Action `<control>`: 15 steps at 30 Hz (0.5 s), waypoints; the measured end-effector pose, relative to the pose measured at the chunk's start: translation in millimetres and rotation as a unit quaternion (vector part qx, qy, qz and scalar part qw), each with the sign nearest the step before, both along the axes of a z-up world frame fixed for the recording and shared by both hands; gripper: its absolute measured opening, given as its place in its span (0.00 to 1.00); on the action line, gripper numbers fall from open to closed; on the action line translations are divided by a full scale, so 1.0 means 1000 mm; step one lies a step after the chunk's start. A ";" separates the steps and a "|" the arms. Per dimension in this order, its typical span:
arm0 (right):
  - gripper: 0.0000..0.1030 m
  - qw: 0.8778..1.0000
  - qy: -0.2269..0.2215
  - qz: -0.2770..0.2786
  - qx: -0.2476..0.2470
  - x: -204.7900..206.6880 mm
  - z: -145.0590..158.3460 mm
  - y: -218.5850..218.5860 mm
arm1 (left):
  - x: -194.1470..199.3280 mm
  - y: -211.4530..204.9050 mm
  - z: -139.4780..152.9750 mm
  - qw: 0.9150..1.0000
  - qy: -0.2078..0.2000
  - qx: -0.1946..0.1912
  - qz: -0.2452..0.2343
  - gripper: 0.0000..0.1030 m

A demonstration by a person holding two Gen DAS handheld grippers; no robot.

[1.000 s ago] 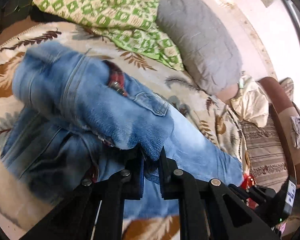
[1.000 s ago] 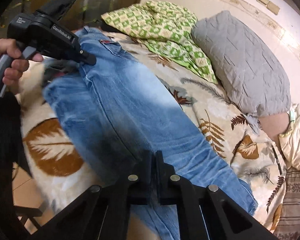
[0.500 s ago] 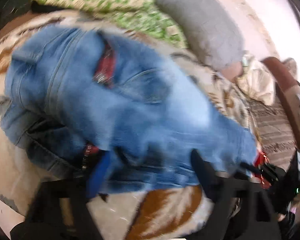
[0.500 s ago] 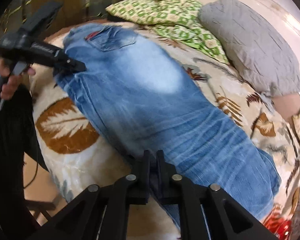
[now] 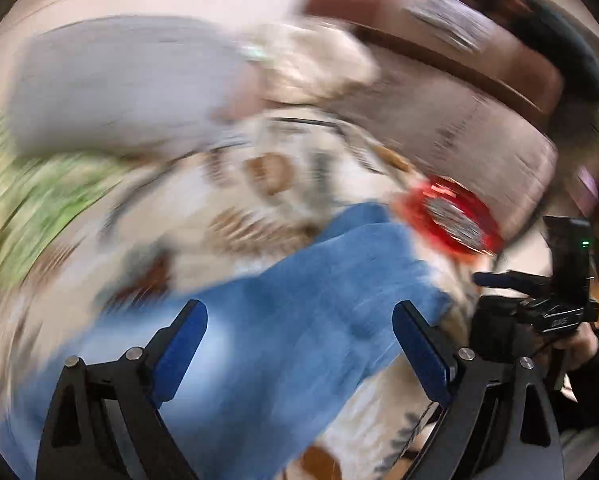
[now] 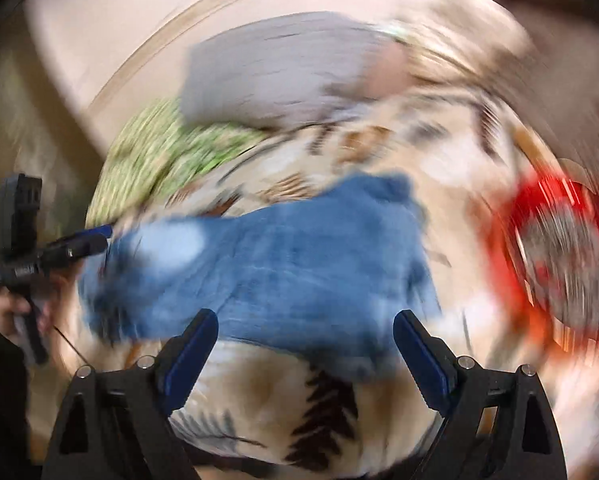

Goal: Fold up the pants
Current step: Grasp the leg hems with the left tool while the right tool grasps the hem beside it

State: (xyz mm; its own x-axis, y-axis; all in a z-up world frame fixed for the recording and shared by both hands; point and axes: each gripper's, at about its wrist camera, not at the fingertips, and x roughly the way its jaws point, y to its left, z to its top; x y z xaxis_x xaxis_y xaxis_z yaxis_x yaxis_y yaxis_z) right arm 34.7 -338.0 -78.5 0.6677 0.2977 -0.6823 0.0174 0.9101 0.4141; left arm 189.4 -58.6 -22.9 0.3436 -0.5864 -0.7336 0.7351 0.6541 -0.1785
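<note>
1. Though both views are badly blurred, the pants [image 6: 275, 264] seem to lie flat mid-bed [image 6: 339, 152].
2. Left claw [image 5: 299, 344] spread, pinching nothing.
3. Right claw [image 6: 305, 354] opening, nothing between.

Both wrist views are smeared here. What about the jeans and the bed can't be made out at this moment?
- Jeans: blur in both views hides seams, pockets and fold lines; the left wrist view cuts them off at its lower edge.
- Red object: blur hides what it is.
- Bed cover pattern: smeared.
- Left gripper and right gripper jaws stand apart, the right's opening; neither holds denim.
</note>
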 end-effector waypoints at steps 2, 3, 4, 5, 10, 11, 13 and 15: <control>0.89 0.999 0.005 -0.045 0.021 -0.010 -0.008 -0.008 | 0.019 -0.039 0.002 0.998 0.009 0.021 -0.054 0.91; 0.89 0.997 0.011 -0.058 0.041 -0.012 -0.015 -0.010 | 0.024 -0.056 0.001 0.997 0.010 0.030 -0.073 0.91; 0.89 0.996 0.019 -0.068 0.054 -0.014 -0.019 -0.011 | 0.031 -0.074 -0.001 0.995 0.017 0.039 -0.095 0.91; 0.89 0.995 0.024 -0.075 0.061 -0.013 -0.023 -0.012 | 0.037 -0.098 -0.004 0.992 0.023 0.051 -0.117 0.91; 0.88 0.989 0.036 -0.114 0.086 -0.008 -0.040 -0.016 | 0.028 -0.173 -0.023 0.971 0.006 0.105 -0.217 0.91; 0.88 0.988 0.039 -0.119 0.092 -0.008 -0.043 -0.018 | 0.023 -0.188 -0.030 0.963 0.000 0.121 -0.241 0.91; 0.88 0.985 0.046 -0.129 0.108 -0.009 -0.051 -0.026 | 0.022 -0.208 -0.039 0.954 0.001 0.137 -0.265 0.91; 0.88 0.982 0.051 -0.132 0.125 -0.008 -0.059 -0.028 | 0.019 -0.224 -0.051 0.946 0.001 0.158 -0.282 0.91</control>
State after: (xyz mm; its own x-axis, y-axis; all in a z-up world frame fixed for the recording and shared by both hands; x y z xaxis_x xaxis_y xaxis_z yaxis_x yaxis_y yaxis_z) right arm 26.9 -366.5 -137.5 0.6766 0.2891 -0.6772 0.2922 0.7388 0.6073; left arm 208.0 -282.7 -73.9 0.0392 -0.4280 -0.9029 0.9830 0.1789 -0.0422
